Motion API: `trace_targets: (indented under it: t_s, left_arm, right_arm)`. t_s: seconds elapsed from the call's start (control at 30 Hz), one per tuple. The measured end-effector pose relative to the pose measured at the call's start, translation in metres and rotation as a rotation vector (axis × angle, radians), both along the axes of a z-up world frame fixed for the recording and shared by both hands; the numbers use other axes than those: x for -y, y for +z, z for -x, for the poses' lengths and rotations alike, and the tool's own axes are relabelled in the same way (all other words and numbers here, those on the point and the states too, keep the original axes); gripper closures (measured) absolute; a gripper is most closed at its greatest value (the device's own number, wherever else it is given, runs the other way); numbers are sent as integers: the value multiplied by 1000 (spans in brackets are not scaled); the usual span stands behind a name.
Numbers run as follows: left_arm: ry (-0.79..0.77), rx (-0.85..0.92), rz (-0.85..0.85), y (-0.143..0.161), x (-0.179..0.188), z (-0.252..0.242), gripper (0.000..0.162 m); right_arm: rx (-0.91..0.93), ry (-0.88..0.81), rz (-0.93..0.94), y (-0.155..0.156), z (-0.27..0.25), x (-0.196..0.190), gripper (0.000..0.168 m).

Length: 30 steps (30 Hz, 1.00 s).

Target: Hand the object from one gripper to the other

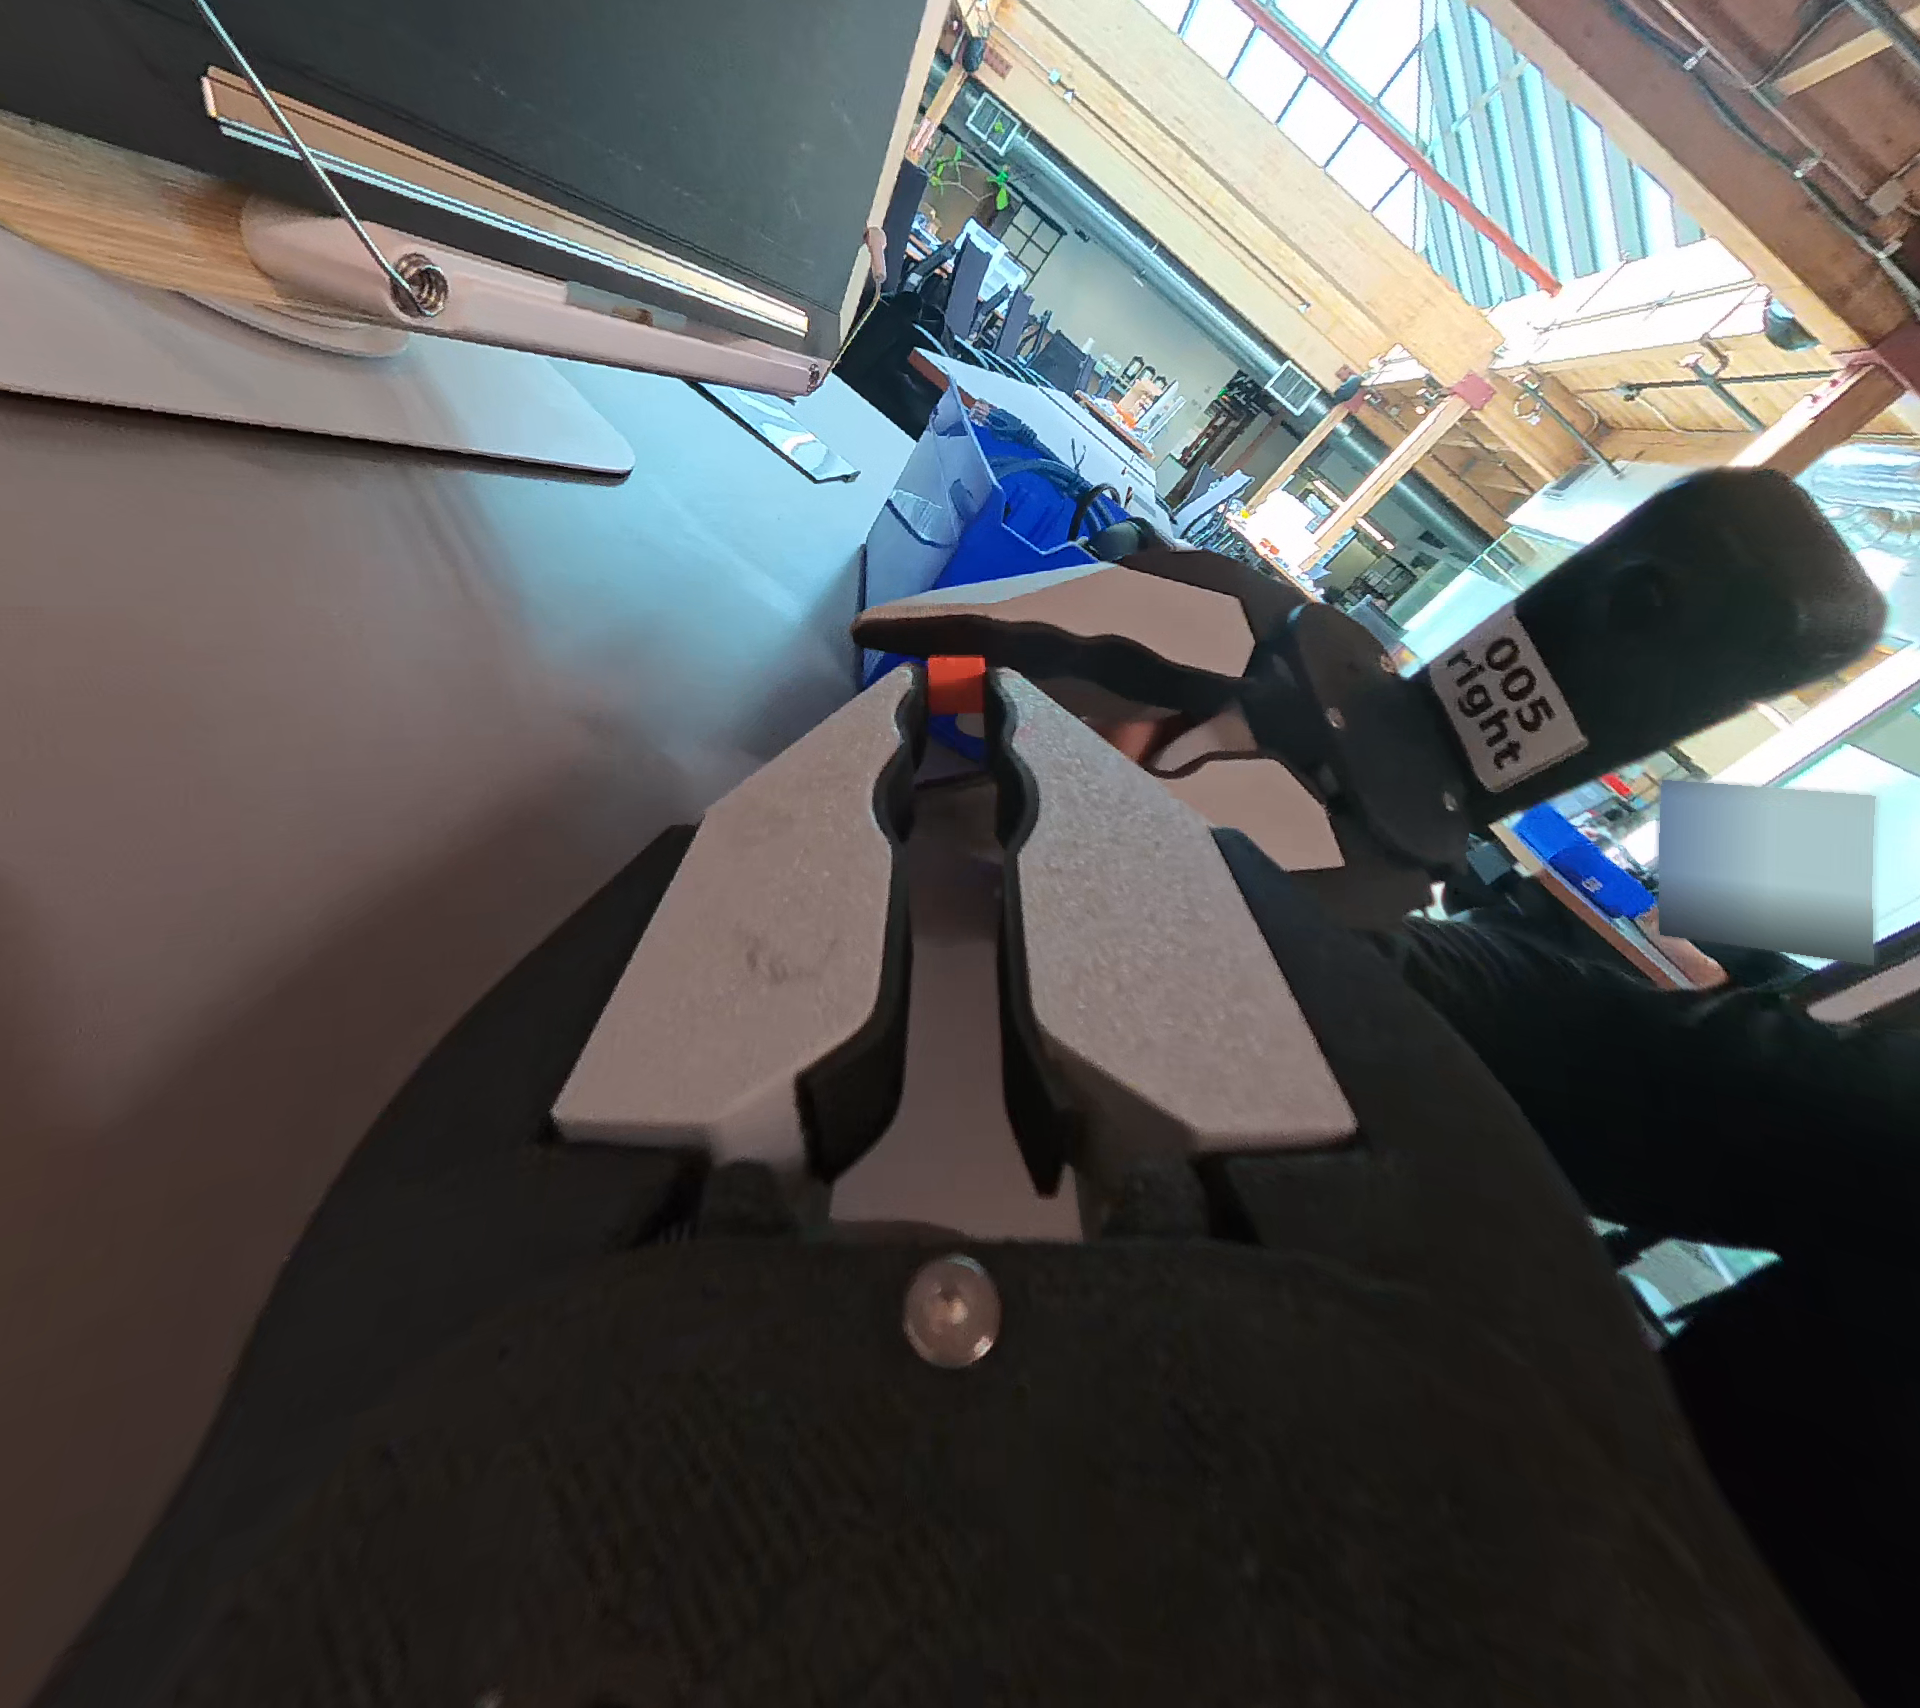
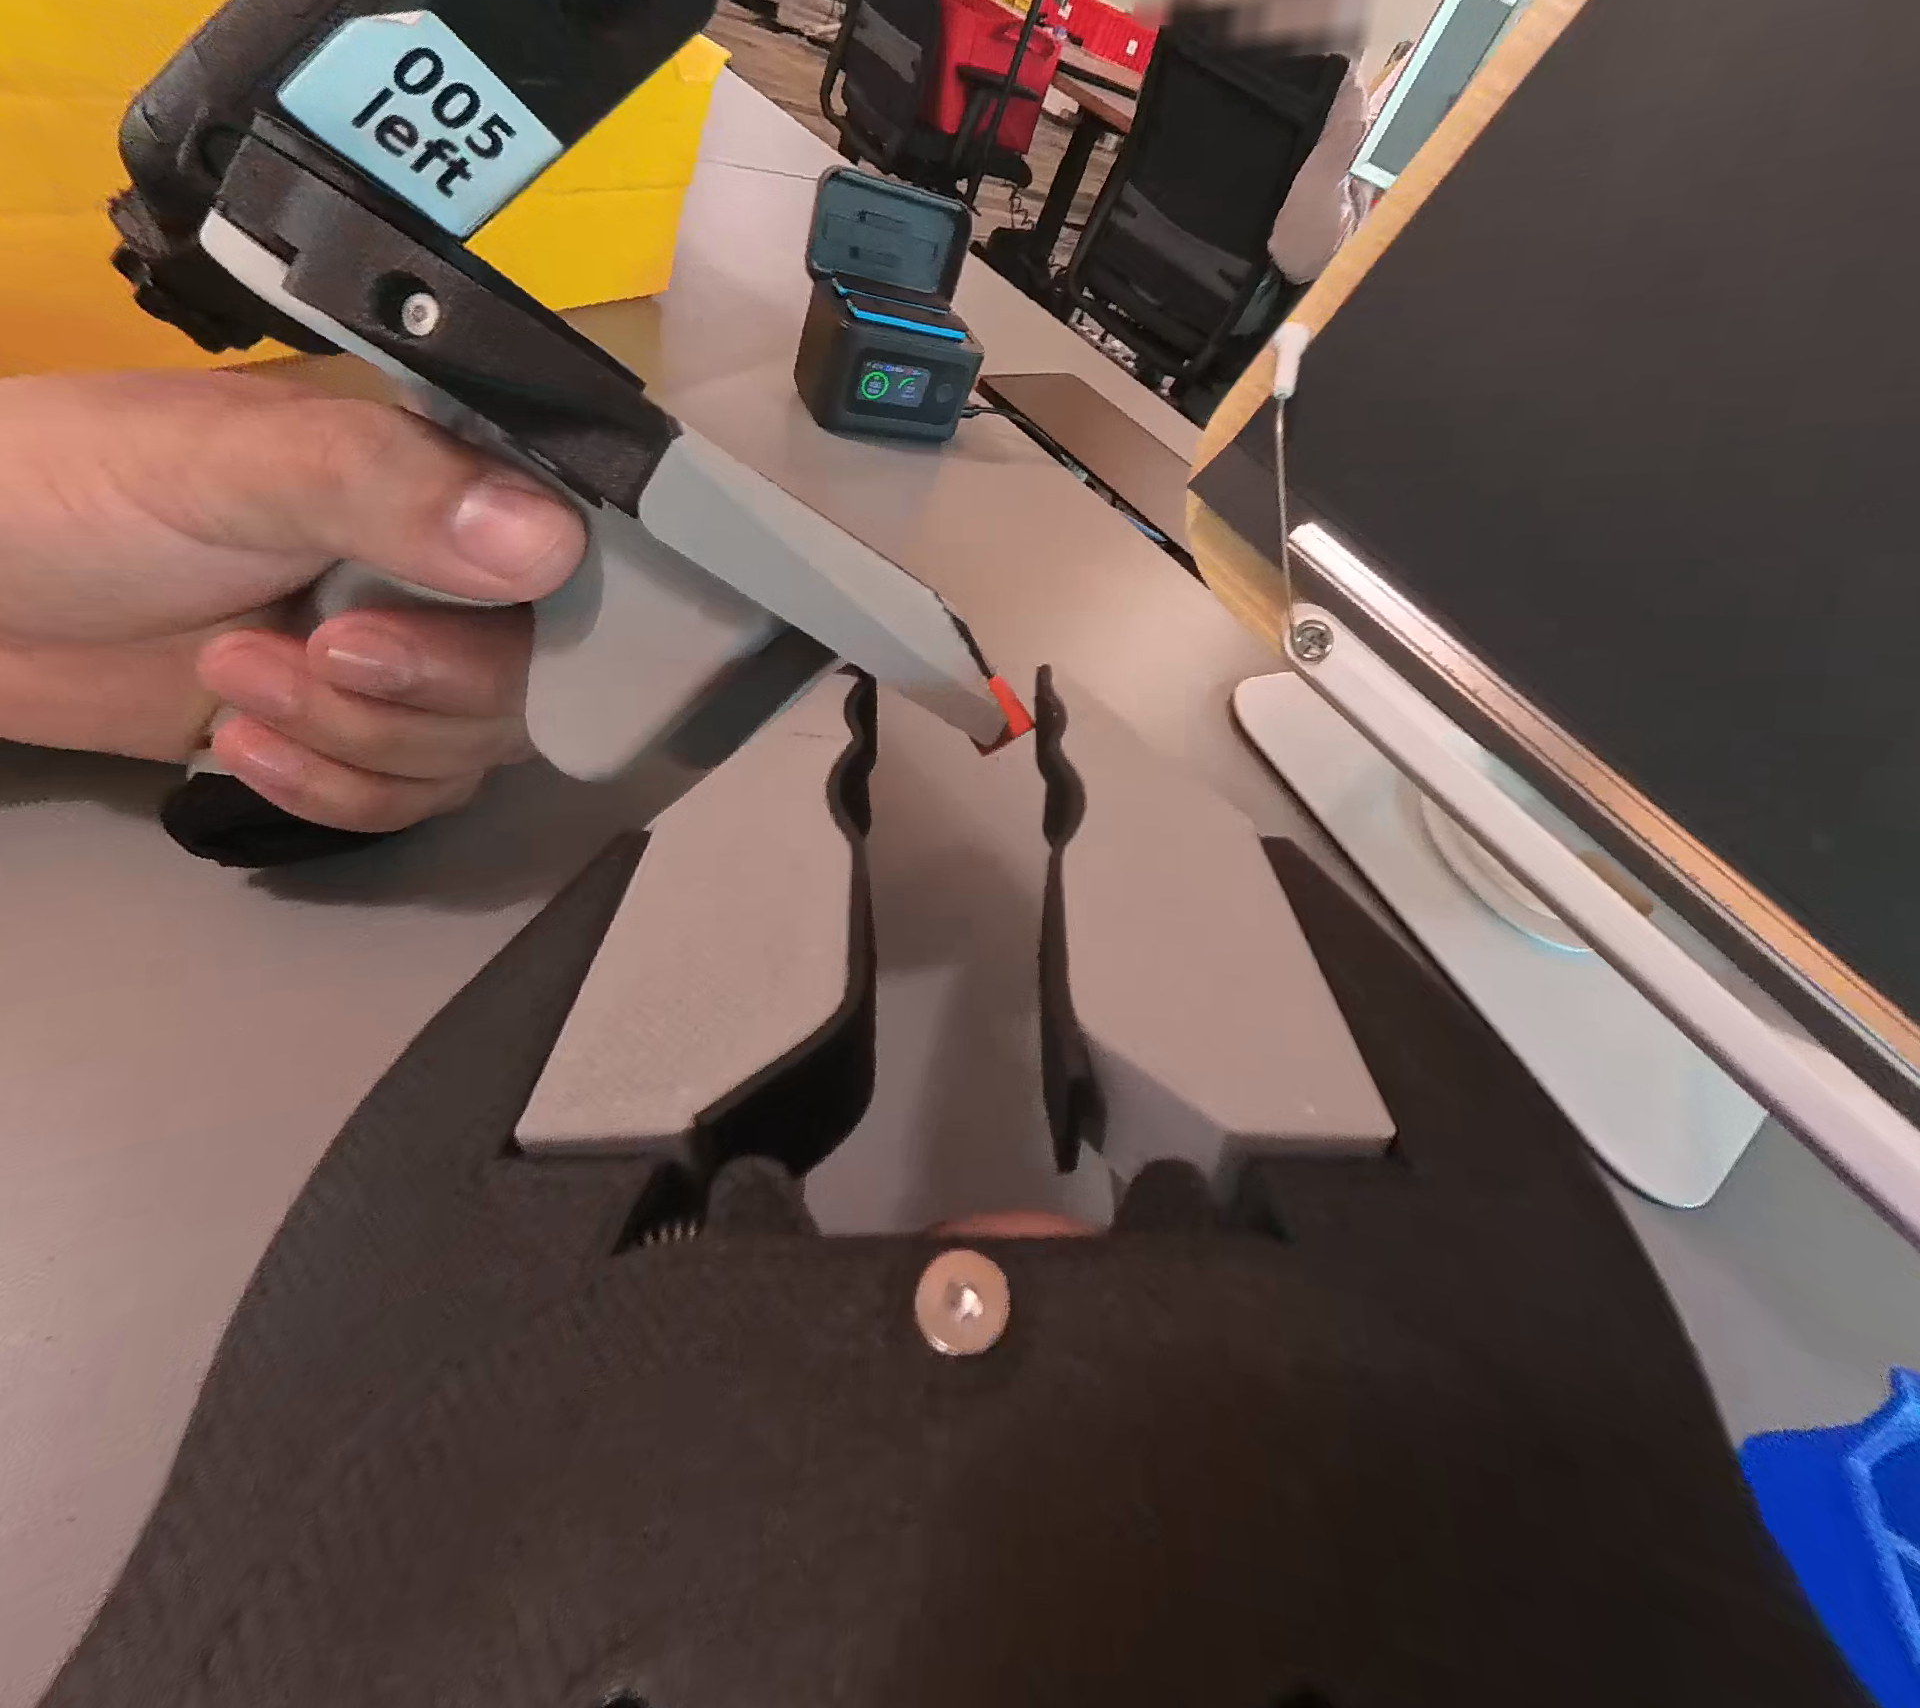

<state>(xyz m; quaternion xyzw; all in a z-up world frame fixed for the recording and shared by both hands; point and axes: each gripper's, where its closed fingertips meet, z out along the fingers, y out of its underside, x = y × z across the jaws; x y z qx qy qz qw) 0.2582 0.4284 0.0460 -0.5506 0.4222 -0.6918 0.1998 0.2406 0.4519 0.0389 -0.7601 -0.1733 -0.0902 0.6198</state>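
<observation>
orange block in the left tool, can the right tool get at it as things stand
Probably yes: the right tool is open, its fingers either side of the orange block that sticks out of the left tool, nothing between them.

An open-plan workshop-style office in a converted industrial hall: skylights point(image 1: 1382, 6) run between exposed timber beams point(image 1: 1226, 131) and ducts point(image 1: 1164, 256) overhead. A grey desk point(image 2: 987, 515) carries a monitor point(image 2: 1621, 370) on a flat stand point(image 2: 1558, 1014) and a small charging case point(image 2: 888, 354). Office chairs point(image 2: 1195, 204), yellow bins point(image 2: 156, 48), red bins point(image 2: 997, 58) and blue bins point(image 1: 997, 515) stand among further worktables.
</observation>
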Motion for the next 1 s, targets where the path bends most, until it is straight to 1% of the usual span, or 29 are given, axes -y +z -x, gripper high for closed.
trace_targets:
  t_s: [0.1,0.2,0.37,0.47,0.6,0.7,0.83,1.0]
  left_arm:
    - [16,11,29,1,-3,-4,154]
    - [111,23,35,3,-15,-5,155]
    - [151,20,50,2,-24,-7,155]
    - [188,21,56,2,-34,-10,155]
    - [151,29,101,3,-36,-11,154]
    - [160,4,53,0,-33,-14,155]
    - [125,-2,11,0,-24,-16,154]
    - [104,7,-8,1,-19,-17,154]
  right_arm:
    - [37,-24,-16,2,-4,-1,141]
    - [39,-33,-47,5,-6,-2,141]
    - [72,-83,-51,5,-10,-10,144]
    - [38,-97,-45,4,-10,-20,138]
    - [-16,-79,-49,5,-8,-24,134]
    - [-55,-69,-37,3,-10,-22,133]
    - [-120,-60,-28,3,-14,-16,137]
    - [-115,-64,-24,4,-15,-10,137]
